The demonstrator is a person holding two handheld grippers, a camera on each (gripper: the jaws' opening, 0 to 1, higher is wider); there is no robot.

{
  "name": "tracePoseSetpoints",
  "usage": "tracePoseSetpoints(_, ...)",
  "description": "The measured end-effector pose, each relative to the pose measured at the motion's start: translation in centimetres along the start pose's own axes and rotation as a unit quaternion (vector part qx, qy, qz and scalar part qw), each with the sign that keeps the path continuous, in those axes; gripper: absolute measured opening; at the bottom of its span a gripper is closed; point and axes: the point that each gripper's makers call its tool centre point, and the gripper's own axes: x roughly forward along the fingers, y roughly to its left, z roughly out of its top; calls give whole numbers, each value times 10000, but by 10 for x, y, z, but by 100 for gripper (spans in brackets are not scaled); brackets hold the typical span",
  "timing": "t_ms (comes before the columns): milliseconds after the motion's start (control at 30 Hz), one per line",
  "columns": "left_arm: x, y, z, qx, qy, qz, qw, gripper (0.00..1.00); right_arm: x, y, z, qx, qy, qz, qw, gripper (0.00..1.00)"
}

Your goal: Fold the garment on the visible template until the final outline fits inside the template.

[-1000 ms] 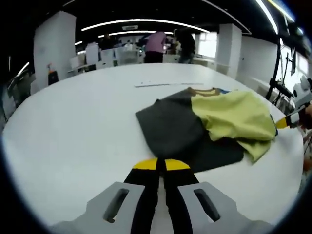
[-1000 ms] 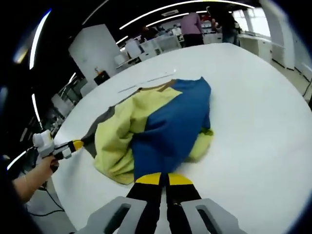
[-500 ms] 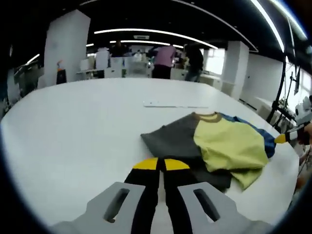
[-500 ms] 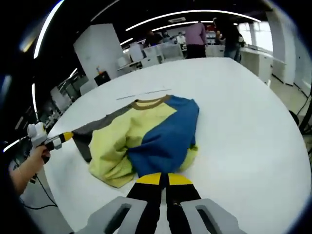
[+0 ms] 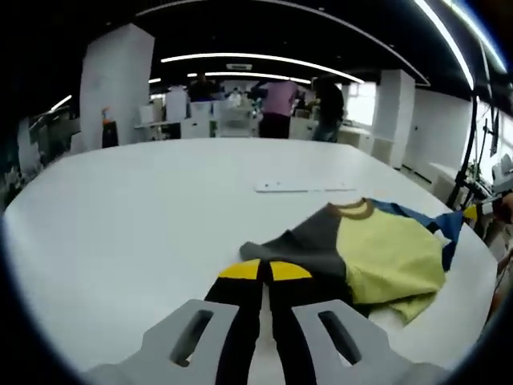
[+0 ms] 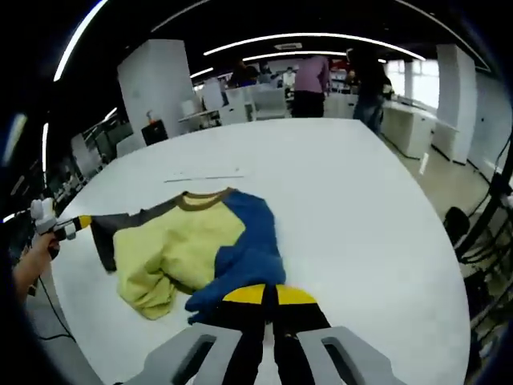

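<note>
In the left gripper view the left gripper (image 5: 265, 271), jaws pinched on the shirt's (image 5: 377, 253) grey corner, has the shirt spreading rightward; in the right gripper view the right gripper (image 6: 268, 295) clamps its blue sleeve, shirt lying leftward on the table (image 6: 345, 208).

the garment (image 6: 192, 249) lies bunched on the table (image 6: 345, 216), between the two grippers. the left gripper (image 5: 265, 271) meets its one edge and the right gripper (image 6: 268, 295) the opposite edge. beyond the garment a thin strip (image 5: 304, 187) lies flat on the table. people (image 6: 309, 80) stand behind the table's far edge.
</note>
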Motion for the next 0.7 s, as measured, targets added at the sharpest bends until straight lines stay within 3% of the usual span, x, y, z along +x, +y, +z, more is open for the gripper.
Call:
tracePoseSetpoints(400,2,20,5,-39,187,165,9997,0,5,-52,12,-169,106,-565,9982,0)
tracePoseSetpoints(700,9,30,-17,-73,506,292,9983,0,21,-79,10,-458,381,-824,9948,0)
